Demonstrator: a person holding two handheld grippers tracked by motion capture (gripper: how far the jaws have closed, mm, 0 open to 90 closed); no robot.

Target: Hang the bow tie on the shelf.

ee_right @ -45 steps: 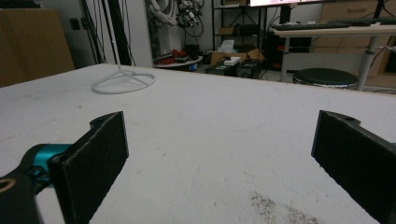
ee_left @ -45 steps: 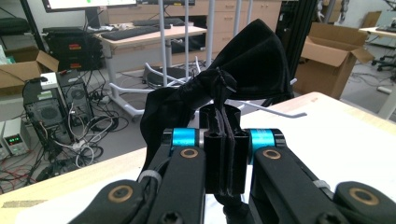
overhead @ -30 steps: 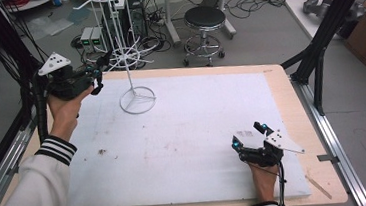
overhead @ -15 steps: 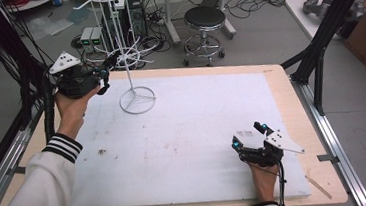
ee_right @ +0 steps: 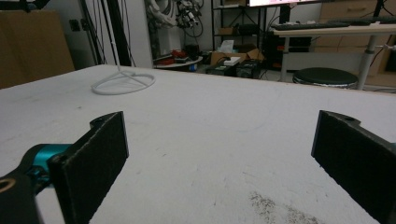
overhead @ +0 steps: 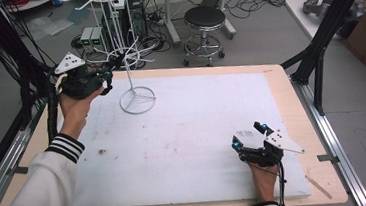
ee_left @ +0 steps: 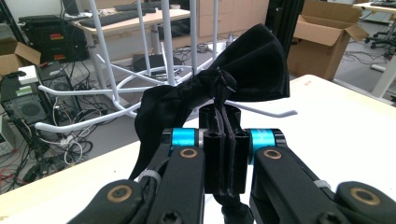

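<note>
Your left claw [ee_left: 223, 122] is clamped tight on a black cloth [ee_left: 243, 74], holding it right at the arms of the white wire rack [overhead: 128, 62] at the counter's [overhead: 183, 133] far left. Your right claw [ee_right: 219, 154] sits wide open, empty, low over the near right. Careful: that rack looks light. Snag the cloth on an arm and tug, and it may tip or slide.

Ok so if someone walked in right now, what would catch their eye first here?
Probably the black bow tie pinched in the shut left gripper, held up by the white wire rack at the far left of the table. Next, the right gripper, resting open near the front right edge with nothing between its jaws.
</note>
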